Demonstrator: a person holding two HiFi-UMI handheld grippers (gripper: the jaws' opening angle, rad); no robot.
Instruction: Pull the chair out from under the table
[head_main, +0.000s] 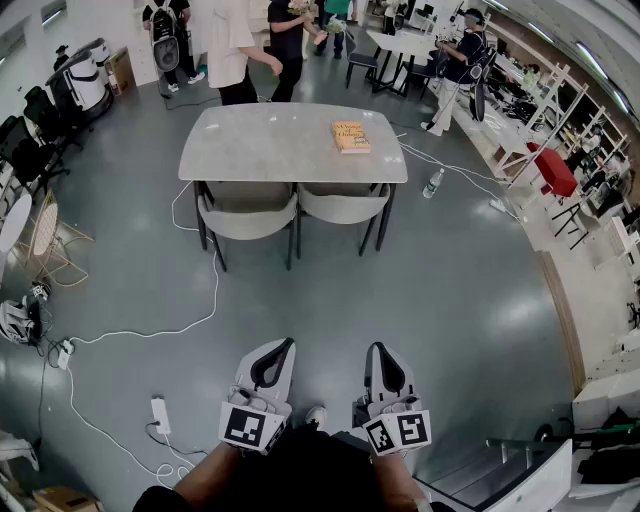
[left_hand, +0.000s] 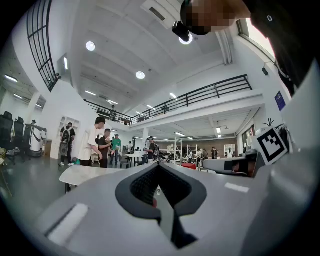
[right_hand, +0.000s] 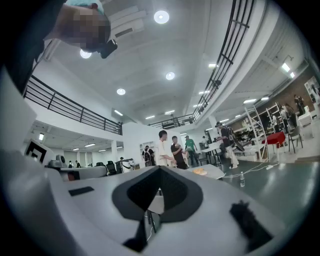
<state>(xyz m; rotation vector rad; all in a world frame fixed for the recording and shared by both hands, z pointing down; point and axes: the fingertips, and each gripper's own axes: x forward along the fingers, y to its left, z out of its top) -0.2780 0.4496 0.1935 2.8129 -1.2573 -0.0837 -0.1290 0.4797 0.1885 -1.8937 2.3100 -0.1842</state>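
Note:
Two grey chairs, one on the left (head_main: 248, 215) and one on the right (head_main: 342, 206), stand side by side tucked under the near edge of a grey table (head_main: 270, 145). An orange book (head_main: 350, 137) lies on the table's right part. My left gripper (head_main: 284, 346) and right gripper (head_main: 377, 350) are held low and close to me, far short of the chairs, both shut with nothing between the jaws. In the left gripper view the table (left_hand: 82, 172) shows beyond the shut left gripper (left_hand: 158, 165). In the right gripper view the shut right gripper (right_hand: 160, 169) points level toward the table (right_hand: 212, 171).
White cables (head_main: 150, 330) run over the grey floor left of me to a power strip (head_main: 160, 414). A water bottle (head_main: 432, 182) stands right of the table. Several people (head_main: 232, 50) stand behind the table. Office chairs at the left (head_main: 30, 130), shelves and a red chair (head_main: 555, 172) at the right.

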